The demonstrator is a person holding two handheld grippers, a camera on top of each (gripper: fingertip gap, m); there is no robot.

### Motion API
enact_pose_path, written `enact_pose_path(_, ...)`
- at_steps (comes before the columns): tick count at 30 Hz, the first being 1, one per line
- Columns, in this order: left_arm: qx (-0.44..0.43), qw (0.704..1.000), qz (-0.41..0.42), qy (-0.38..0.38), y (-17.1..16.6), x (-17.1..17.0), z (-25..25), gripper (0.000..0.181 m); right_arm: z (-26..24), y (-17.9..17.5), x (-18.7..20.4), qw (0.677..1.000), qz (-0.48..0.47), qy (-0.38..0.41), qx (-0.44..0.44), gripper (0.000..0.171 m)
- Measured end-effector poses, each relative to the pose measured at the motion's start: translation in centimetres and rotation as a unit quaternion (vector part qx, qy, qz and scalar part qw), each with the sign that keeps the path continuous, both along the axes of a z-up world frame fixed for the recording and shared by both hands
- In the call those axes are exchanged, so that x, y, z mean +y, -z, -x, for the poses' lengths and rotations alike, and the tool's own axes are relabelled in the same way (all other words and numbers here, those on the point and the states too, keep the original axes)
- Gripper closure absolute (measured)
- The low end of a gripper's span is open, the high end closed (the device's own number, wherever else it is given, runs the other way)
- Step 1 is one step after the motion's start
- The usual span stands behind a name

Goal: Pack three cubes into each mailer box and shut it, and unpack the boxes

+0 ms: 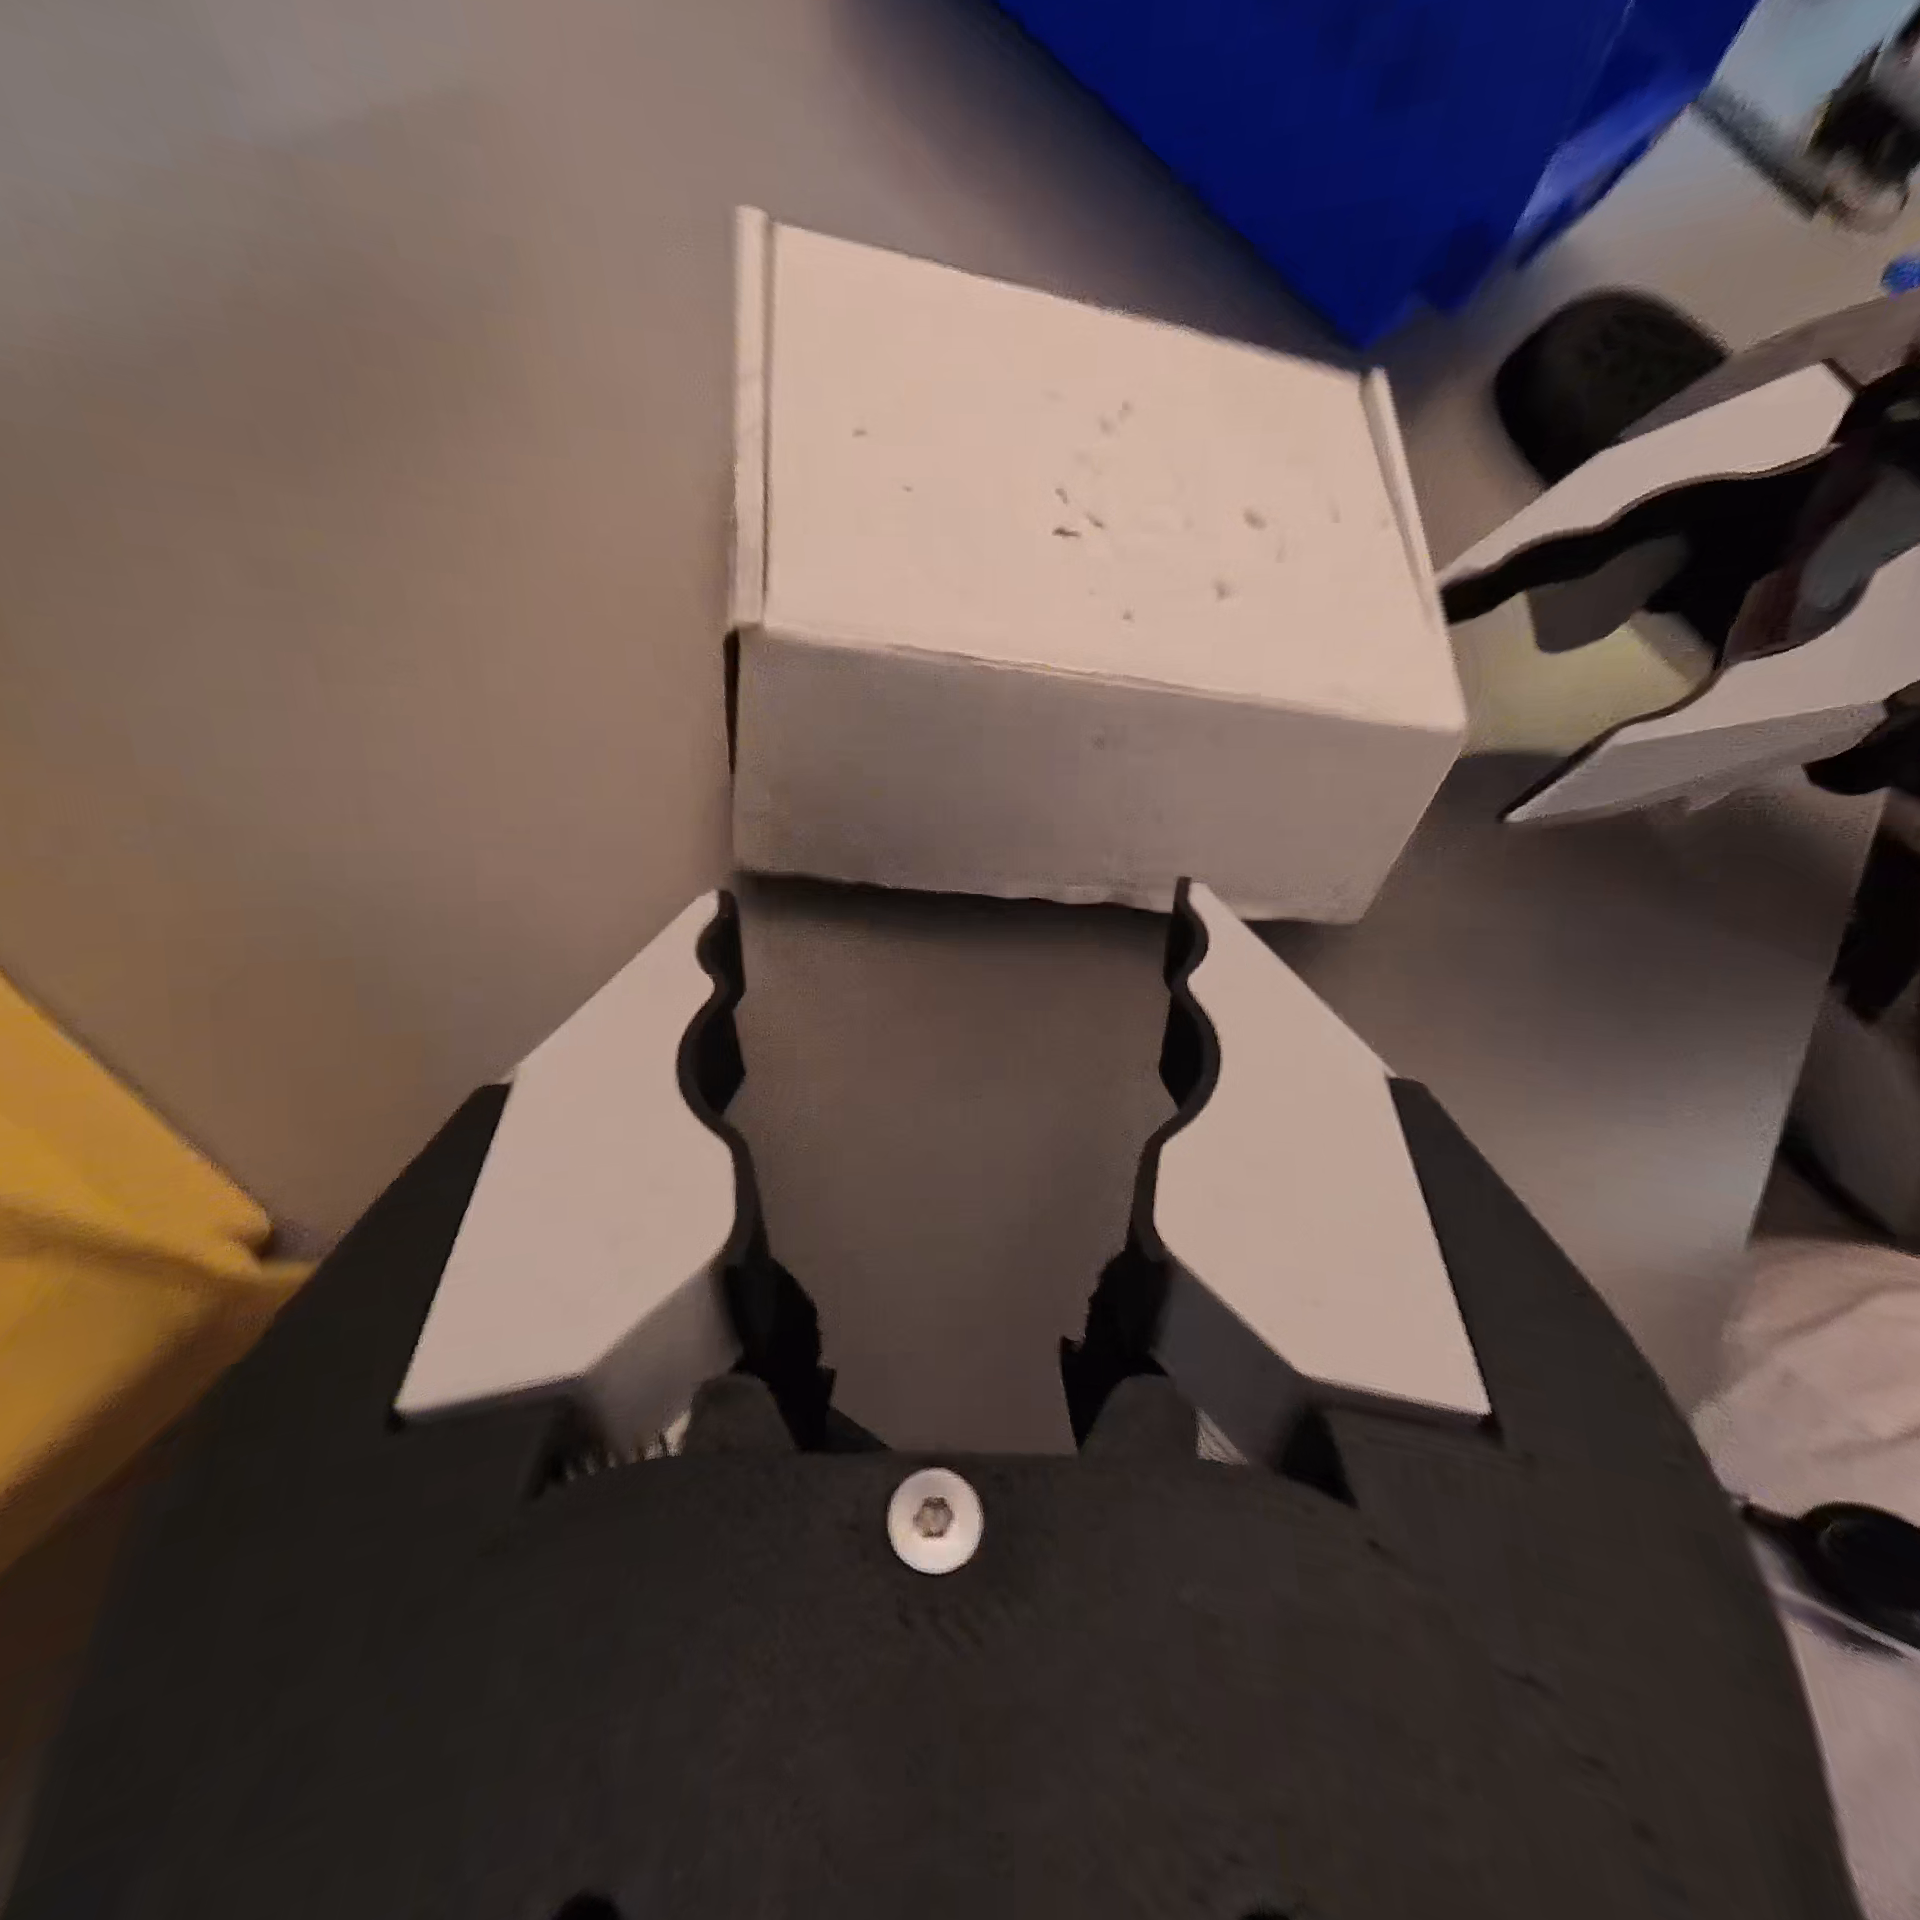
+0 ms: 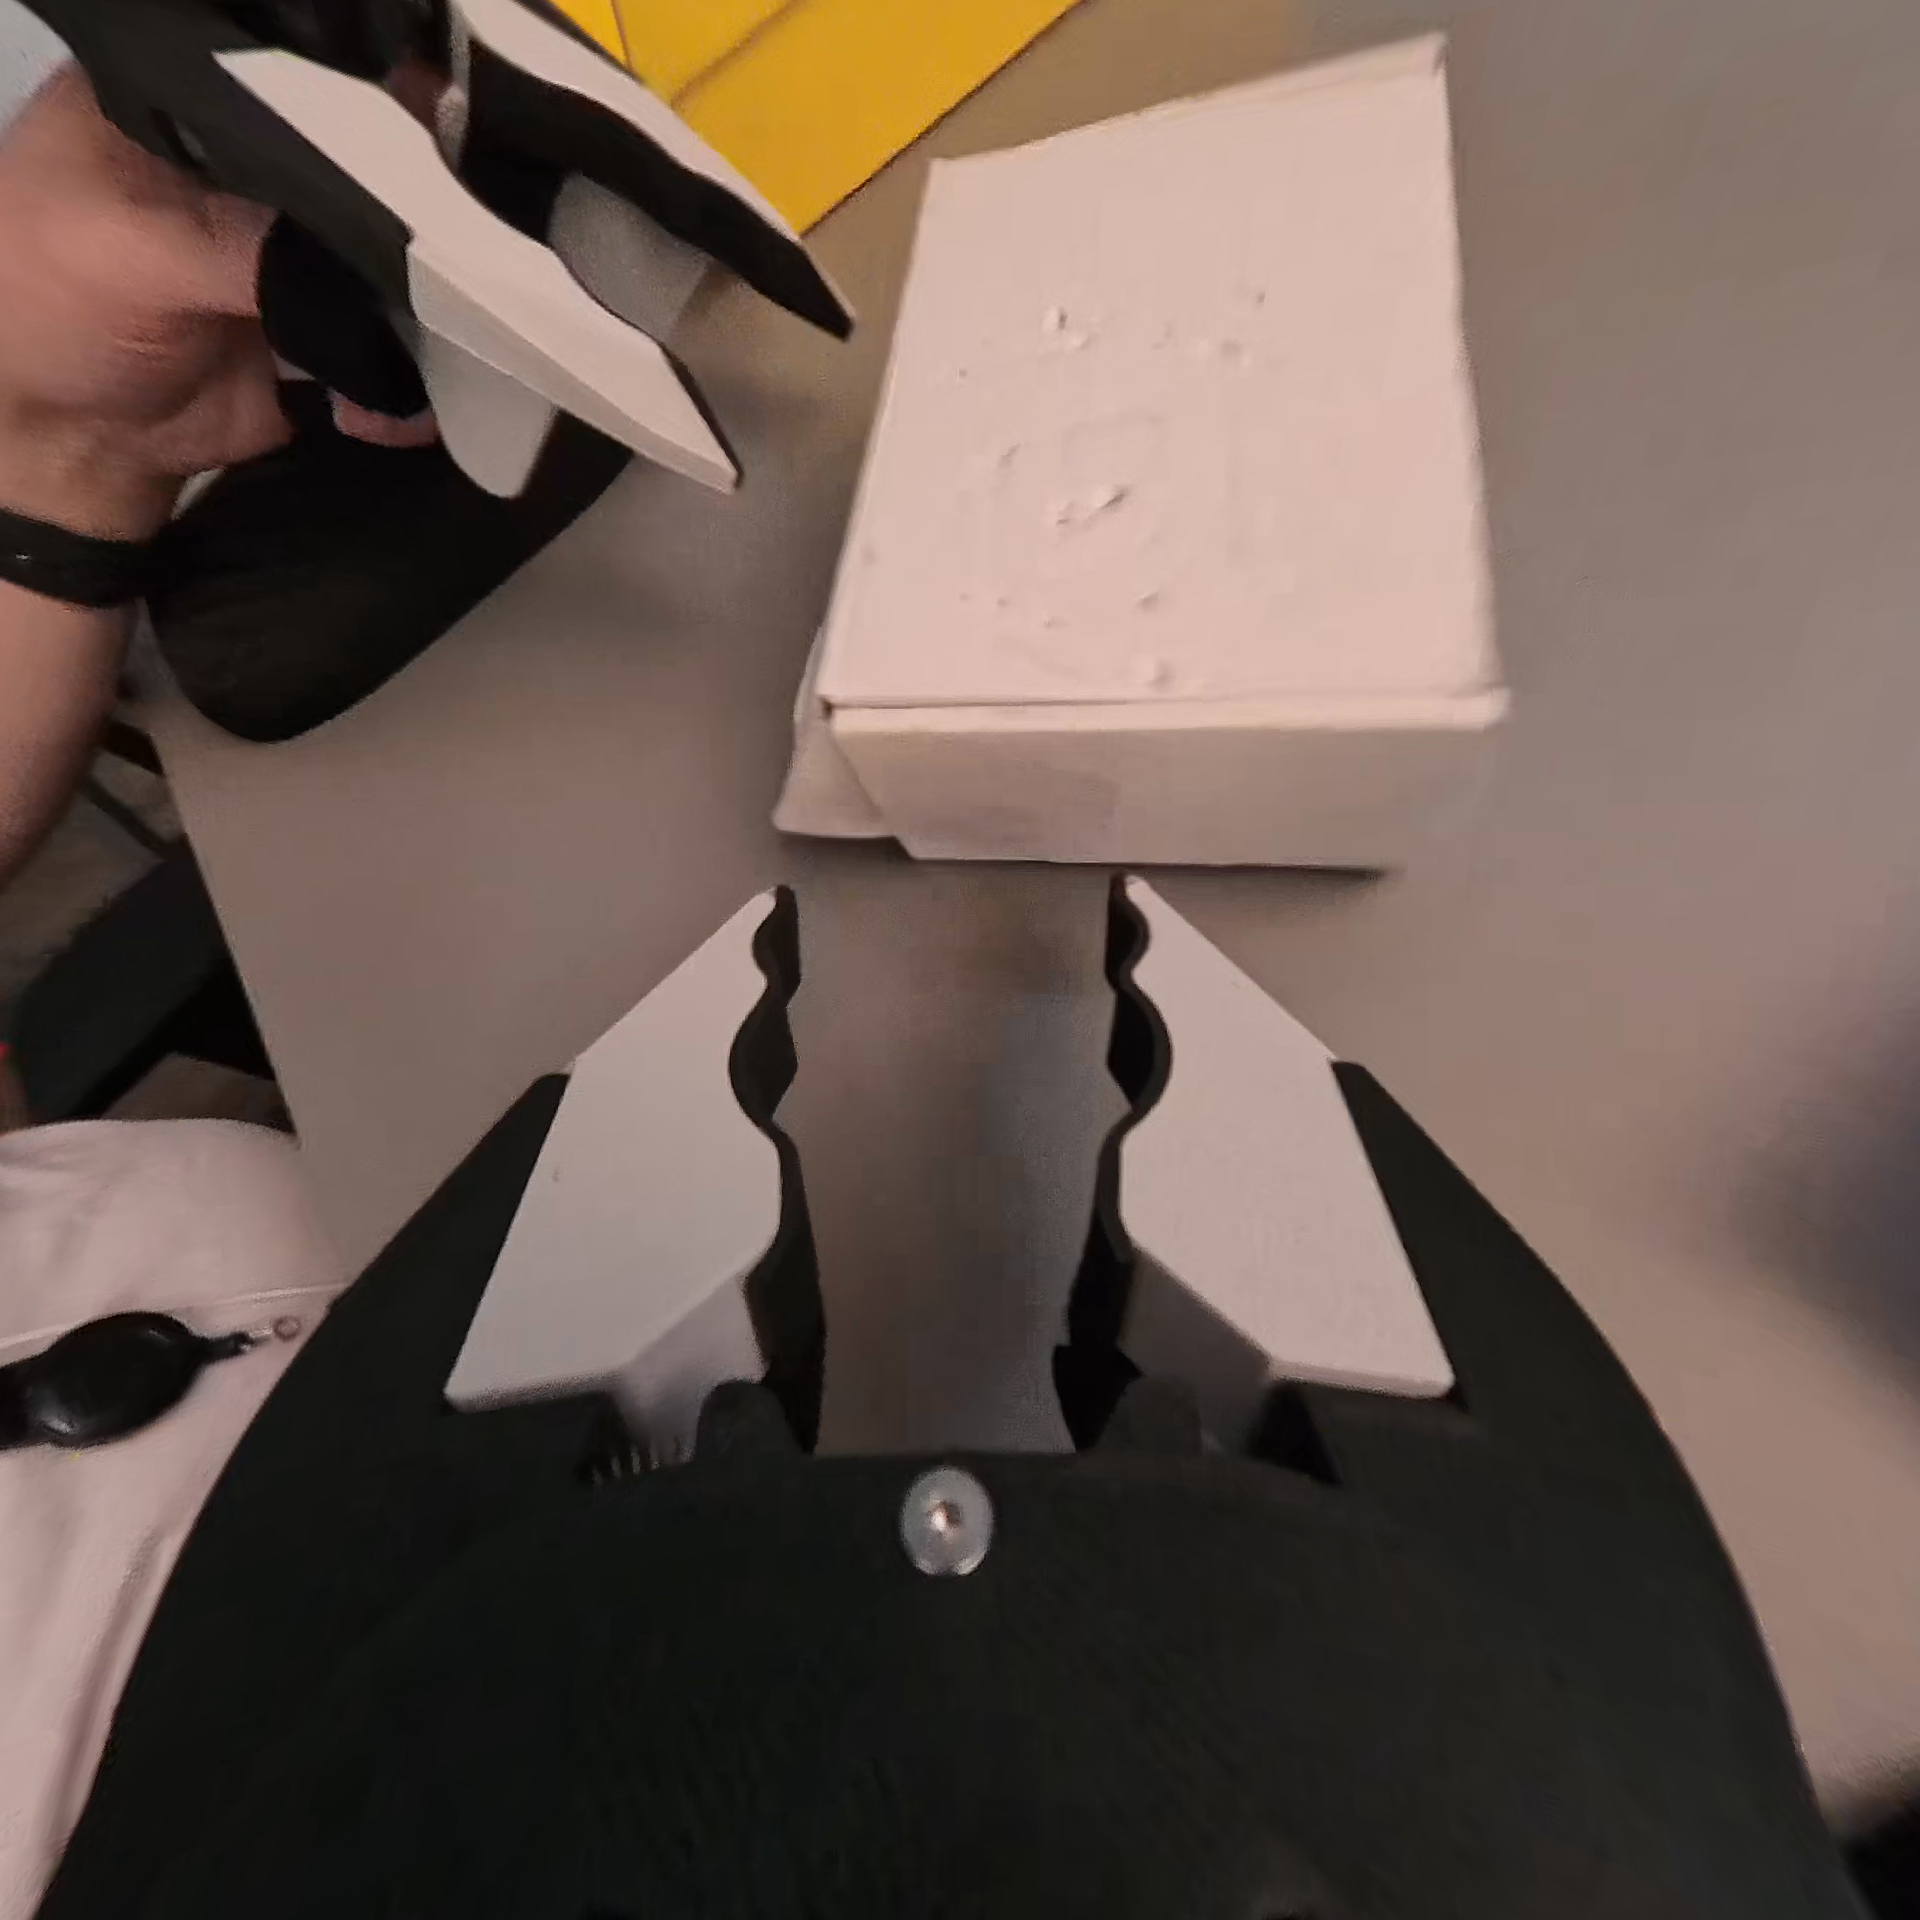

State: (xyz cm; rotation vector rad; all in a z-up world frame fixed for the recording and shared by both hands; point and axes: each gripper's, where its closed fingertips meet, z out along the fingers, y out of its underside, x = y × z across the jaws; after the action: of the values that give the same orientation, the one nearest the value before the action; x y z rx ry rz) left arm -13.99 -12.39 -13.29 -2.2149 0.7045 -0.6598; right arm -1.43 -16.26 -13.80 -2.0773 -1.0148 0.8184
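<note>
The grey worktop (image 1: 364,520) carries a closed white mailer box (image 1: 1070,582), its lid down and scuffed. A blue bin (image 1: 1351,135) stands behind it and a yellow one (image 1: 94,1216) to the side. Both the left gripper (image 1: 956,914) and right gripper (image 2: 945,904) hover just short of the box, jaws spread and empty.

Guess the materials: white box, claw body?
Box: looks like matte white cardboard, with folded flap edges and small dents in the lid. Left claw body: probably 3D-printed black plastic, with fine layer lines showing; its fingers look smooth, matte white.
</note>
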Motion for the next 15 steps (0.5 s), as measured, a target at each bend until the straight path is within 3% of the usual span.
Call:
enact_pose_path(1, -0.009, 1.000, -0.007, -0.016, -0.6, -0.2, 0.3, 0.099, -0.6, -1.1, 0.4, 0.999, -0.031, 0.000, -0.009, 0.111)
enact_pose_path(4, 0.002, 0.997, -0.070, -0.027, -2.0, -1.4, 0.0, 0.098, -2.0, -5.4, 3.0, 0.986, -0.163, -0.011, -0.042, 0.104)
enact_pose_path(6, 0.049, 0.993, -0.110, -0.009, -2.1, -1.7, -0.7, 0.093, -1.9, -6.7, 4.2, 0.970, -0.217, -0.070, -0.086, 0.100)
enact_pose_path(10, 0.125, 0.983, -0.120, 0.067, -1.0, -1.4, -1.8, 0.082, -2.4, -4.3, 6.0, 0.928, -0.212, -0.211, -0.222, 0.100)
enact_pose_path(15, 0.197, 0.967, -0.075, 0.140, 0.0, -0.7, -1.5, 0.076, -3.4, -2.0, 8.4, 0.879, -0.185, -0.289, -0.331, 0.101)
